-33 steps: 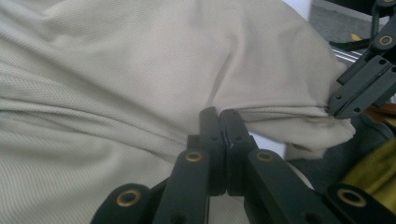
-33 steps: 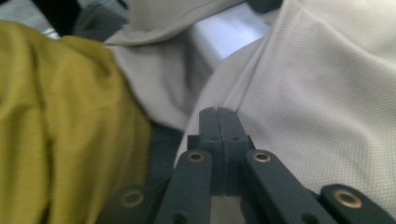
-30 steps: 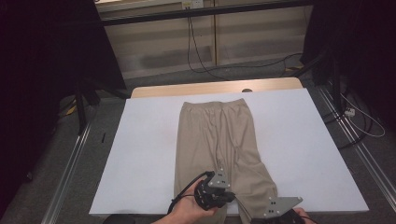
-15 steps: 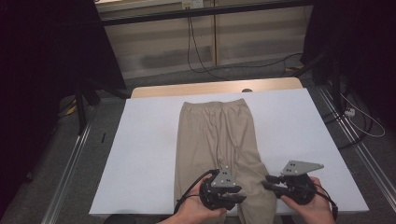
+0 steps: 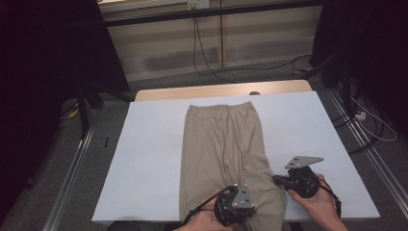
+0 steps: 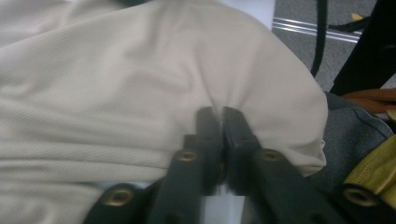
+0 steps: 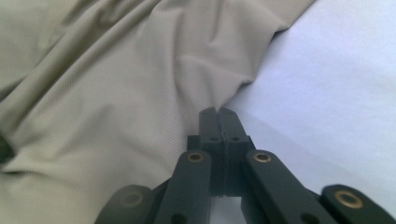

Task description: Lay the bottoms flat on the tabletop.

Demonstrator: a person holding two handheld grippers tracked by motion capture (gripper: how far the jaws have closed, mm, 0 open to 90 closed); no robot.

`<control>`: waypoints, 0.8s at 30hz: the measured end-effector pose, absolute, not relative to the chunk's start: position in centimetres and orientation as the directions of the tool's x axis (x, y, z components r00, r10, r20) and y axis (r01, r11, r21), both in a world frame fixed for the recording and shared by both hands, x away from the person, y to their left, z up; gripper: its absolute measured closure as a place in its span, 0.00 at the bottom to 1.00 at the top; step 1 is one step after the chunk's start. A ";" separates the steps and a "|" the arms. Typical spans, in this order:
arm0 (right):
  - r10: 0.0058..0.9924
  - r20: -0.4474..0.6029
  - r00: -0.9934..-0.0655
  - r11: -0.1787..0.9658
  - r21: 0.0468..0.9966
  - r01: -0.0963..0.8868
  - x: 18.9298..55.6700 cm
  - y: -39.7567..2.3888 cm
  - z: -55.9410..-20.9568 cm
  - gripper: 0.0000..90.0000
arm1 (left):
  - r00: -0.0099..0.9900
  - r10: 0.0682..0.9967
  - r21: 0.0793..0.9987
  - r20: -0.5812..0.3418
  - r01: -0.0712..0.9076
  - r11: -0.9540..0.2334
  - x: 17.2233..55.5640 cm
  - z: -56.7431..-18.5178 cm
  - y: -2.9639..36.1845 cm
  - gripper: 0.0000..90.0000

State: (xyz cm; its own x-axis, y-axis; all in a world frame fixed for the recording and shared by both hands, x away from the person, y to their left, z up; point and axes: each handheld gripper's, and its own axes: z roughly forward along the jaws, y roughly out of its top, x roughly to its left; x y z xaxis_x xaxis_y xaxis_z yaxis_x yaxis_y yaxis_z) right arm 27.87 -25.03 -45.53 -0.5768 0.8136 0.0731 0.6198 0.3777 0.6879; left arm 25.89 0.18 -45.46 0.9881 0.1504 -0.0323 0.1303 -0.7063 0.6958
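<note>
Beige trousers (image 5: 226, 154) spread lengthwise down the middle of the white surface (image 5: 144, 159), waistband toward the top of the high view, leg ends at the bottom edge. Left claw (image 6: 218, 116) at the lower centre of the high view, jaws just closed and pinching a fold of the cloth near the hem, fabric bunched into small creases at the tips. Right claw (image 7: 218, 115) at the lower right of the high view, jaws likewise just closed and pressed together at the trousers' side edge; probably a sliver of fabric caught between the tips, though hard to confirm from this angle. No brand, label or legible writing on the cloth or the claws.
</note>
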 end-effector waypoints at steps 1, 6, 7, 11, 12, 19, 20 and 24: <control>0.814 0.070 -0.576 0.379 0.687 0.620 27.7 -25.2 -45.5 1.00 | 0.989 0.144 0.690 -0.037 0.130 -0.712 26.0 -45.4 0.5 0.98; 0.830 0.098 -0.549 0.338 0.694 0.636 26.3 -27.1 -45.1 1.00 | 0.989 0.140 0.695 -0.039 0.127 -0.708 25.8 -45.0 2.0 0.99; 0.831 0.099 -0.547 0.335 0.697 0.634 26.0 -27.3 -45.1 1.00 | 0.989 0.142 0.696 -0.044 0.132 -0.706 25.8 -45.0 2.2 0.99; 0.826 0.096 -0.556 0.344 0.695 0.631 25.2 -27.6 -44.9 1.00 | 0.988 0.143 0.698 -0.058 0.143 -0.702 25.5 -45.0 2.6 0.99; 0.825 0.094 -0.558 0.347 0.695 0.630 25.1 -27.6 -44.9 1.00 | 0.989 0.138 0.696 -0.055 0.137 -0.705 25.4 -44.9 2.8 0.99; 0.852 0.051 -0.522 0.343 0.699 0.628 24.6 -28.2 -44.8 0.94 | 0.980 0.182 0.710 -0.080 0.184 -0.680 25.9 -44.4 3.8 0.92; 0.856 0.057 -0.513 0.330 0.705 0.628 24.6 -28.3 -44.6 0.88 | 0.978 0.190 0.710 -0.087 0.195 -0.677 26.2 -44.2 4.0 0.90; 0.835 0.070 -0.546 0.317 0.750 0.581 23.6 -28.2 -43.8 0.80 | 0.970 0.230 0.724 -0.082 0.217 -0.654 27.0 -43.9 4.3 0.83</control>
